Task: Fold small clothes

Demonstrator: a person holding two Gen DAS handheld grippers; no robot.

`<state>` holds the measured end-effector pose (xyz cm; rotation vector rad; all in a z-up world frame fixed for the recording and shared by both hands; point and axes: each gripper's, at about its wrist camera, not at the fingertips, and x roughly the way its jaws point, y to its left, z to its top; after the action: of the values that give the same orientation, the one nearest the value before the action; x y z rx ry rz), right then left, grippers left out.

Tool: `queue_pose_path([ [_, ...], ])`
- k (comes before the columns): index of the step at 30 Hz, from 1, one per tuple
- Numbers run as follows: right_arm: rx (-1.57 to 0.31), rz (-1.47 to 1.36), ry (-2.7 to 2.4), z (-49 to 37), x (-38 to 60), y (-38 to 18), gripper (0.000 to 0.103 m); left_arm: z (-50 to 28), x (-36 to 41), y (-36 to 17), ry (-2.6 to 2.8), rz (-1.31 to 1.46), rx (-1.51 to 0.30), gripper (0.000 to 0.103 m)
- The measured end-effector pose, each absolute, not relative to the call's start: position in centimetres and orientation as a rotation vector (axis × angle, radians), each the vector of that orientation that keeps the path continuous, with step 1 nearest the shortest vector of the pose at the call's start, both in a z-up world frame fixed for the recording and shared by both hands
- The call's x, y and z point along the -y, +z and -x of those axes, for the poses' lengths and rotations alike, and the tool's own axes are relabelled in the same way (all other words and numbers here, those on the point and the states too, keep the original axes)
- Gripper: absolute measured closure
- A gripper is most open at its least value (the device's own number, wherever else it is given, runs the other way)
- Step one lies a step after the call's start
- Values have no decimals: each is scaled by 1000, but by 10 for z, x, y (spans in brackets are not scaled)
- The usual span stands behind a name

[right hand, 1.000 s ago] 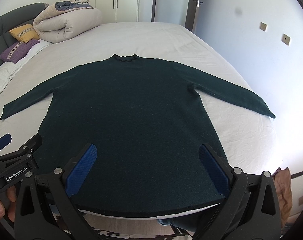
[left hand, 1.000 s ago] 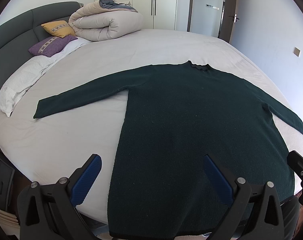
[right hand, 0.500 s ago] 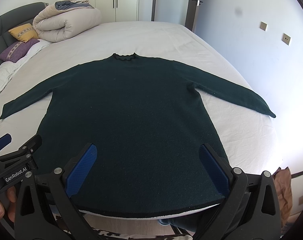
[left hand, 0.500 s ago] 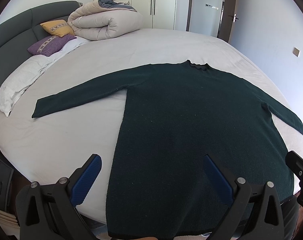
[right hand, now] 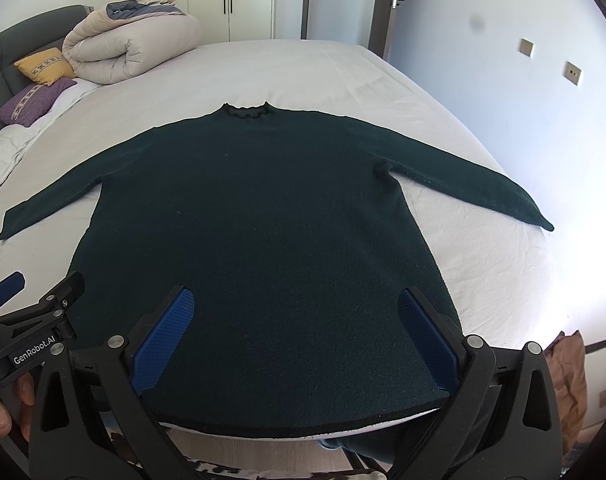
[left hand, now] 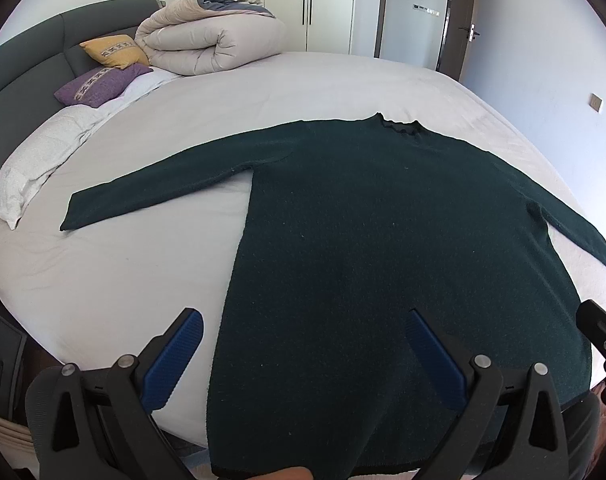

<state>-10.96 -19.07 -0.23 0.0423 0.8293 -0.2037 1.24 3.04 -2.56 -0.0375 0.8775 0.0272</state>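
A dark green long-sleeved sweater (left hand: pixel 383 240) lies flat on the white bed (left hand: pixel 123 288), collar far, hem at the near edge, both sleeves spread out. It also shows in the right wrist view (right hand: pixel 255 240). My left gripper (left hand: pixel 303 356) is open and empty, held above the hem's left part. My right gripper (right hand: pixel 295 336) is open and empty above the hem's right part. The left gripper (right hand: pixel 27 320) shows at the lower left of the right wrist view.
A rolled beige duvet (left hand: pixel 211 40), a yellow cushion (left hand: pixel 117 51) and a purple cushion (left hand: pixel 99 84) lie by the dark headboard (left hand: pixel 27 64) at the far left. White pillows (left hand: pixel 35 164) lie along the left edge. Wardrobe doors (left hand: pixel 287 0) and a wall (right hand: pixel 523 100) stand behind.
Both grippers have hardly moved; the left wrist view has drifted slightly. The sweater lies as before.
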Motion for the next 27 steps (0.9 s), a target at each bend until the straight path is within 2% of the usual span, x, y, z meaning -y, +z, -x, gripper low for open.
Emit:
queue_pose_path([
  [15, -828, -115, -206, 74, 235, -19, 0, -63, -2, -47, -78, -11, -907, 0],
  [17, -802, -158, -193, 68, 257, -17, 0, -74, 7, -53, -118, -18, -968, 0],
  [23, -706, -409, -263, 49, 394, -18, 0, -109, 20, -66, -102, -15, -1009, 0],
  [27, -618, -737, -359, 49, 525, -41, 0, -133, 18, -75, -175, 100, -1056, 0],
])
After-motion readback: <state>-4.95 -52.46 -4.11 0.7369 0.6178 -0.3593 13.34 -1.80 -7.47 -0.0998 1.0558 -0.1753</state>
